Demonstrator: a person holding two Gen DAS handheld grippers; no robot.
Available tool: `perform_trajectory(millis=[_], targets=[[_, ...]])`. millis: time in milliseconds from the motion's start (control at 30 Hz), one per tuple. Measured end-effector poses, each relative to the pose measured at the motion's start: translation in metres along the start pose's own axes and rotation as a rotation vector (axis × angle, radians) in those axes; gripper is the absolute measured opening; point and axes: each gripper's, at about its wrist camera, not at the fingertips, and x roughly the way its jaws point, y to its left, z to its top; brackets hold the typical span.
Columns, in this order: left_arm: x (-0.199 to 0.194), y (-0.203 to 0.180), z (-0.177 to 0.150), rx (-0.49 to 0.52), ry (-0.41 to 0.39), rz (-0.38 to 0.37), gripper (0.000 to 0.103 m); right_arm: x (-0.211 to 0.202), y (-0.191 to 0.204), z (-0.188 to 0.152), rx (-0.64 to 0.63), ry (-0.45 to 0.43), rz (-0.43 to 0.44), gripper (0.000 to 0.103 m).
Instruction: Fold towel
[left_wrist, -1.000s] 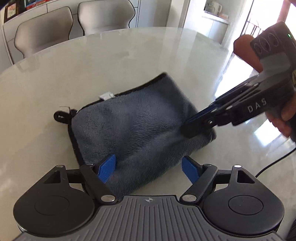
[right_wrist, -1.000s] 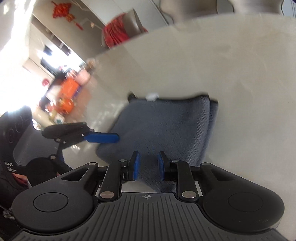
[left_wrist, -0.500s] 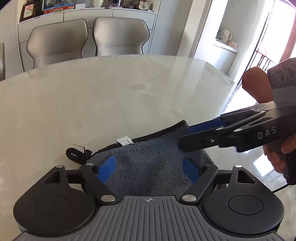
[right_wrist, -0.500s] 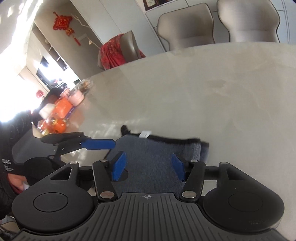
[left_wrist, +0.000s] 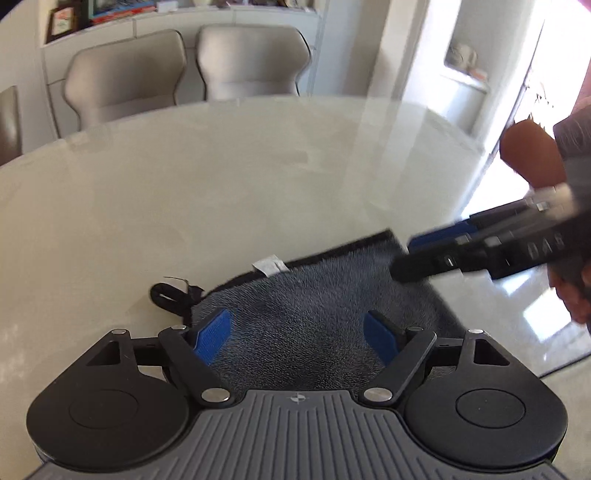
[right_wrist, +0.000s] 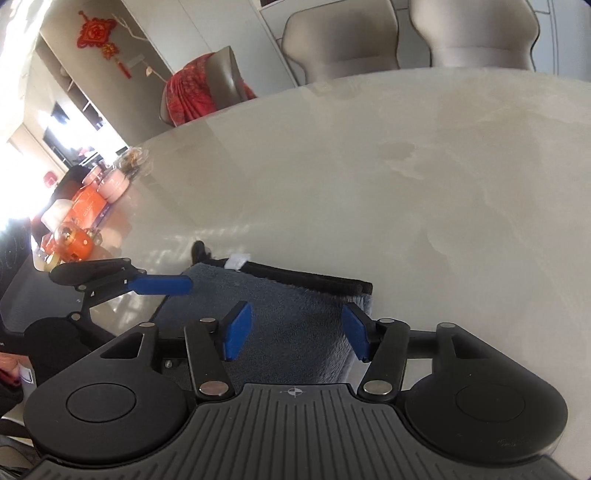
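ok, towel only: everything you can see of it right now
The towel is dark grey-blue plush with black edging, a small white tag on its far edge and a black hanging loop at the far left corner. It lies folded flat on the table; stacked layers show at its right edge. Both grippers are over it with jaws open, and nothing grips it. The near part is hidden behind the grippers.
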Motion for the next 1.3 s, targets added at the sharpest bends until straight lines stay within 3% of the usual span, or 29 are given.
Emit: perform_trajectory(millis=[133, 300, 567, 700, 833, 1033, 1133, 1233, 1300], targets=[[-0.019, -0.009, -0.021, -0.026, -0.013, 0.0, 0.083, -0.015, 0.023, -0.024, -0.016, 0.003, 0.025, 0.063], [-0.013, -0.015, -0.044, -0.008, 0.064, 0.008, 0.083, -0.016, 0.032, -0.057, 0.027, 0.052, 0.045, 0.063], [-0.015, -0.014, -0.047, 0.004, 0.069, 0.046, 0.083, -0.02, 0.026, -0.071, 0.068, 0.058, 0.021, 0.057], [-0.029, -0.013, -0.046, -0.048, 0.044, 0.062, 0.083, -0.039, 0.031, -0.071, 0.054, 0.017, -0.063, 0.064], [-0.039, -0.017, -0.048, -0.064, 0.036, 0.09, 0.083, -0.05, 0.034, -0.075, 0.069, -0.009, -0.15, 0.079], [-0.064, -0.019, -0.052, -0.052, 0.013, 0.096, 0.083, -0.072, 0.043, -0.083, 0.058, -0.024, -0.229, 0.085], [-0.089, -0.017, -0.052, 0.082, 0.021, 0.091, 0.083, -0.1, 0.049, -0.083, -0.068, 0.034, -0.248, 0.089], [-0.112, -0.014, -0.054, 0.165, 0.029, 0.106, 0.083, -0.133, 0.056, -0.086, -0.21, 0.081, -0.323, 0.098], [-0.127, -0.013, -0.055, 0.181, 0.028, 0.101, 0.083, -0.153, 0.06, -0.088, -0.219, 0.099, -0.317, 0.098]])
